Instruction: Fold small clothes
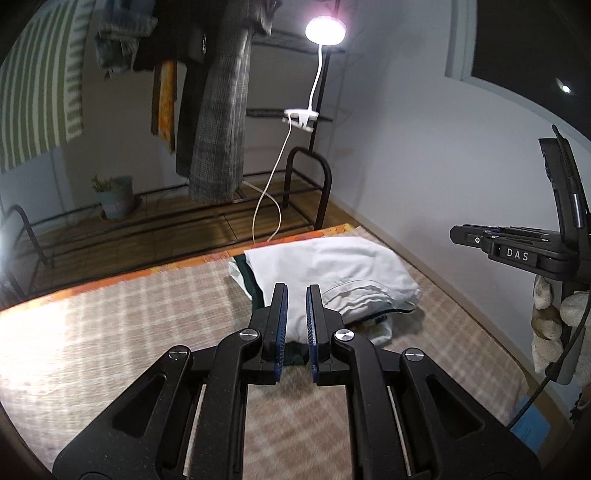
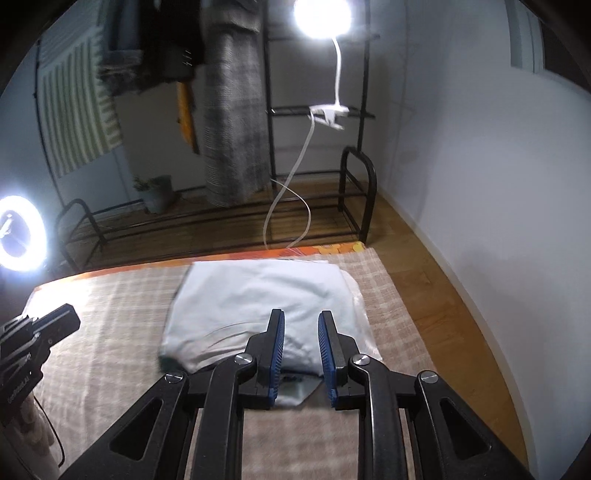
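On the far left of the right wrist view, a glowing white ring light (image 2: pixel 22 238) floods the near corner of a beige checked woven mat (image 2: pixel 110 314) laid on the wooden floor, probably to light the work area. Behind the mat runs a low black metal shoe rack (image 2: pixel 221 218) holding a small green potted plant (image 2: pixel 157 192); a green-and-white striped cloth (image 2: pixel 79 122) and a long grey plaid garment (image 2: pixel 231 122) hang above it.

The left gripper (image 1: pixel 296 291), black with blue ribbed pads, hovers with its jaws a little apart and nothing between them, pointing at the near edge of the pale mint-white folded garment (image 1: pixel 332 269). That garment lies toward the mat's far right corner, already squared into a thick bundle with a dark green layer peeking out beneath it. It looks like a finished fold or one fold short; I cannot tell which.

Further right, the right gripper (image 2: pixel 301 321) hangs just above the same bundle, jaws parted wider and empty, seemingly poised to take the near hem.

A clip-on white lamp (image 2: pixel 321 18) with a trailing white cord (image 2: pixel 288 206) shines from the tall rack behind.

The bundle's underside and inner layers are hidden, its near edge is blocked by the fingers, and motion blur smears the mat.
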The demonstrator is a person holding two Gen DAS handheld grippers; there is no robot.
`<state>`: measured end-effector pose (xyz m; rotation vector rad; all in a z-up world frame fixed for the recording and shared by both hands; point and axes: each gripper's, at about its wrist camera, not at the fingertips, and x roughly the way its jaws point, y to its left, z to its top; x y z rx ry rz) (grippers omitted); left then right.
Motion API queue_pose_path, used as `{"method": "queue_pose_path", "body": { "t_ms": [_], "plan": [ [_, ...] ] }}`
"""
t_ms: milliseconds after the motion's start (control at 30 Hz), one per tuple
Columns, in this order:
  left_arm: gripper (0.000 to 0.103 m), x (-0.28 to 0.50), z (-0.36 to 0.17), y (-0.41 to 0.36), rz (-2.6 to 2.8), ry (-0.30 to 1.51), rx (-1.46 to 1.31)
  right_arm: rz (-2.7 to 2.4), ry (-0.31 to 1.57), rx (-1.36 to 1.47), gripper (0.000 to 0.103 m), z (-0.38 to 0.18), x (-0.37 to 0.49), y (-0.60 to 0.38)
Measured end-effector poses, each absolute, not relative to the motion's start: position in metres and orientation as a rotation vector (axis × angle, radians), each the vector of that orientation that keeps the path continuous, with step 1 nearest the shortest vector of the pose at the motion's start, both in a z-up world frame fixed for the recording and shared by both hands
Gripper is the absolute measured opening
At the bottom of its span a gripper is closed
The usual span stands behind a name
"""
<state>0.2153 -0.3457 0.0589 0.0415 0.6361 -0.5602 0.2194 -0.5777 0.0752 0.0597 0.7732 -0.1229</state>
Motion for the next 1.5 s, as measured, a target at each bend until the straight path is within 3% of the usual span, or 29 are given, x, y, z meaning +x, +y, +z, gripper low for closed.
{"method": "queue_pose_path", "body": {
  "t_ms": [200, 533, 667, 767, 867, 933, 1233, 1267, 1333, 1400, 1500],
  "plan": [
    [0.007, 0.165, 0.087, -0.306, -0.569, 0.582, 0.046, -0.106, 0.717, 0.062, 0.018, 0.109, 0.164, -0.535],
    [0.007, 0.091, 0.095, -0.249, -0.598, 0.556, 0.048, -0.131, 0.682, 0.049, 0.018, 0.117, 0.090, -0.468],
    [0.007, 0.072, 0.088, -0.235, -0.602, 0.553, 0.051, -0.151, 0.652, 0.046, 0.030, 0.113, 0.067, -0.447],
    [0.018, 0.058, 0.079, -0.228, -0.609, 0.552, 0.067, -0.171, 0.635, 0.068, 0.032, 0.105, 0.055, -0.437],
    [0.035, 0.047, 0.069, -0.223, -0.607, 0.544, 0.080, -0.185, 0.624, 0.080, 0.046, 0.096, 0.048, -0.430],
    [0.039, 0.043, 0.062, -0.220, -0.603, 0.546, 0.087, -0.190, 0.616, 0.097, 0.052, 0.088, 0.047, -0.426],
    [0.080, 0.042, 0.042, -0.212, -0.583, 0.529, 0.116, -0.189, 0.611, 0.154, 0.060, 0.048, 0.062, -0.420],
    [0.085, 0.042, 0.040, -0.212, -0.572, 0.523, 0.128, -0.191, 0.617, 0.146, 0.065, 0.044, 0.064, -0.419],
    [0.091, 0.042, 0.037, -0.210, -0.566, 0.522, 0.126, -0.184, 0.616, 0.140, 0.085, 0.038, 0.066, -0.418],
    [0.094, 0.045, 0.034, -0.209, -0.563, 0.537, 0.112, -0.182, 0.598, 0.131, 0.087, 0.036, 0.066, -0.415],
    [0.094, 0.049, 0.032, -0.210, -0.550, 0.552, 0.117, -0.167, 0.580, 0.123, 0.103, 0.035, 0.070, -0.413]
  ]
}}
